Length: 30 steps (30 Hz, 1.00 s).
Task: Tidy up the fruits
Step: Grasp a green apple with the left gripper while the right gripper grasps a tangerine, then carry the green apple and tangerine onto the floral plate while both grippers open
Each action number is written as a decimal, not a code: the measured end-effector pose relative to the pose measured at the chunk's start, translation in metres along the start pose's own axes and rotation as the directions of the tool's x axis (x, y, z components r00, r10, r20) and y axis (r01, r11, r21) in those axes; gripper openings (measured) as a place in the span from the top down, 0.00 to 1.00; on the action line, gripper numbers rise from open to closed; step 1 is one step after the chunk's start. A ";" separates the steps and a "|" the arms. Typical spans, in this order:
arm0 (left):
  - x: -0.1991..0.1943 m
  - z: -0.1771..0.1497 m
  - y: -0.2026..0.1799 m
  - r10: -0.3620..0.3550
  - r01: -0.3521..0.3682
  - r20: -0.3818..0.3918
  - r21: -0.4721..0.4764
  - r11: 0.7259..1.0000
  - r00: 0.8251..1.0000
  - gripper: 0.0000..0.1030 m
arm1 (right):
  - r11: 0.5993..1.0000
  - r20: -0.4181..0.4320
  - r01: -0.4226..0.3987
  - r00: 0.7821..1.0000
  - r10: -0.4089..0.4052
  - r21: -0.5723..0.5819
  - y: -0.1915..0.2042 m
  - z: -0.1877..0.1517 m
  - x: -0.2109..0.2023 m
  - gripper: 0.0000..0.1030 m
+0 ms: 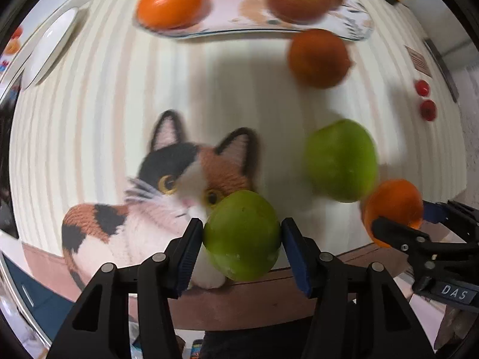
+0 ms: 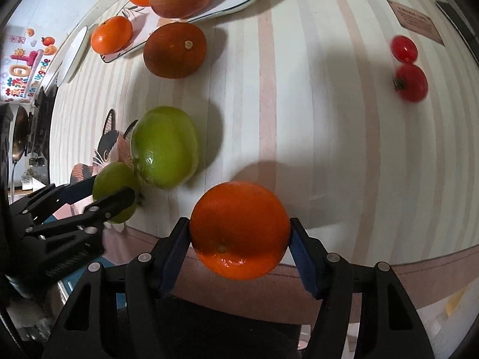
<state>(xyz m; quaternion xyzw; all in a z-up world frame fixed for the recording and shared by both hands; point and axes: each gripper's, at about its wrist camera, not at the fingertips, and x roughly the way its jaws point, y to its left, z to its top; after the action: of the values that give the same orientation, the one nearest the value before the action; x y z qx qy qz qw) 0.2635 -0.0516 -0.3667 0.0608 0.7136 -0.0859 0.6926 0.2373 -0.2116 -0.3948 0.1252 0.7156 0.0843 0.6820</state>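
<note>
Cream-and-pink striped tablecloth [image 2: 299, 119] bears a calico cat print [image 1: 167, 179] (black, rust, white); beside the cat, two green round fruits [image 1: 341, 161].

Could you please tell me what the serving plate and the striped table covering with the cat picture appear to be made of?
The plate looks like glazed ceramic: white, glossy, with a thin dark rim line and painted leaf motifs. The table covering seems a printed cloth or vinyl sheet; its matte pastel stripes and cat print lie flat, though which one is unclear.
</note>
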 end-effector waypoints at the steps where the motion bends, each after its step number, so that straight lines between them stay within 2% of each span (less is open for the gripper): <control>1: 0.000 -0.001 0.003 -0.001 0.001 0.003 -0.009 1.000 1.000 0.50 | 1.000 -0.003 -0.009 1.000 0.009 0.010 -0.001 0.001 0.001 0.34; 3: 0.001 -0.003 0.009 -0.029 0.029 0.000 -0.037 0.999 1.000 0.50 | 0.999 -0.004 -0.025 1.000 0.025 0.022 -0.005 0.002 0.000 0.34; 6: 0.002 -0.004 0.009 -0.023 0.023 0.002 -0.038 0.999 1.000 0.50 | 0.998 -0.011 -0.045 0.999 0.046 0.047 -0.008 0.004 0.003 0.34; 16: -0.008 0.014 0.019 -0.055 0.055 0.011 -0.059 0.997 0.998 0.50 | 0.997 -0.016 -0.047 0.999 0.048 0.061 -0.018 0.001 0.003 0.34; 23: -0.052 0.034 0.029 -0.102 0.108 0.086 -0.069 0.992 0.991 0.50 | 0.991 0.100 -0.104 0.990 0.096 0.079 -0.021 0.018 -0.047 0.34; 27: -0.091 0.060 0.040 -0.115 0.127 0.157 -0.068 0.990 0.981 0.50 | 0.991 0.189 -0.126 0.975 0.114 0.052 -0.012 0.050 -0.084 0.34; 30: -0.115 0.093 0.048 -0.103 0.119 0.200 -0.067 0.991 0.974 0.50 | 0.990 0.230 -0.131 0.966 0.118 0.042 -0.001 0.082 -0.101 0.34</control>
<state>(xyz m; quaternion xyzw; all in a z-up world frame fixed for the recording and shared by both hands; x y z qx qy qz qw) 0.3681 -0.0206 -0.2562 -0.0153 0.6470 -0.1020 0.7555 0.3226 -0.2469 -0.3028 0.1981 0.6257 0.0919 0.7489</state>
